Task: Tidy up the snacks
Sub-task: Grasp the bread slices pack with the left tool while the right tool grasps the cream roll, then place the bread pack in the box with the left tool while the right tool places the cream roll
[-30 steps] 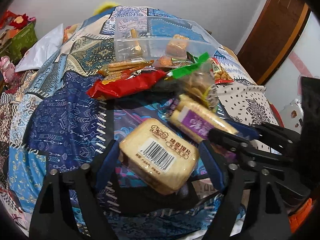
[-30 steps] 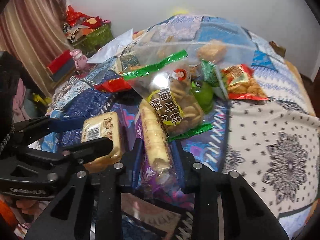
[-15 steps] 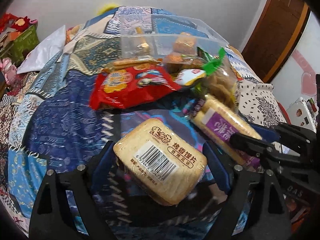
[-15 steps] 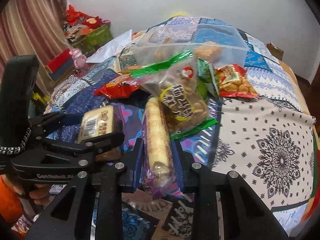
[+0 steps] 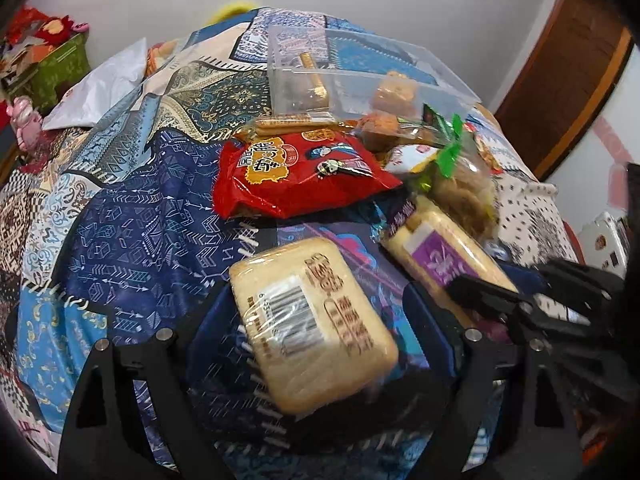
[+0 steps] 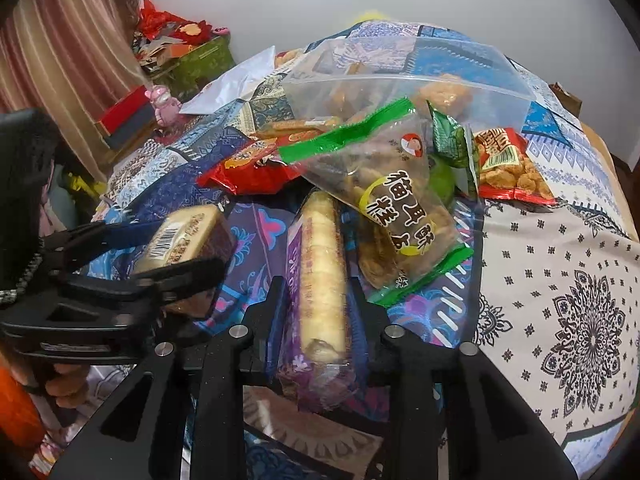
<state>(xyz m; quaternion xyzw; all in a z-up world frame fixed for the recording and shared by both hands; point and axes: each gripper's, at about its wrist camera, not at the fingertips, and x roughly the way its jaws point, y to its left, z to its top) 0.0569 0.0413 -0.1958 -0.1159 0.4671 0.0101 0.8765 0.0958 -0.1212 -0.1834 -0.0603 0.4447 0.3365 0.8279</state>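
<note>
Snacks lie heaped on a bed under a patchwork quilt in blues, cream and black print, in a room with a white wall. At far left you have striped curtains, then a green box of red clutter and a white bag. Your left tongs are clenched on a pack of toast, lifted off the quilt. Your right tongs are grasping a purple biscuit roll. Behind sit a red packet, a clear tub, a green-edged cracker bag and, at far right, a wooden door.
</note>
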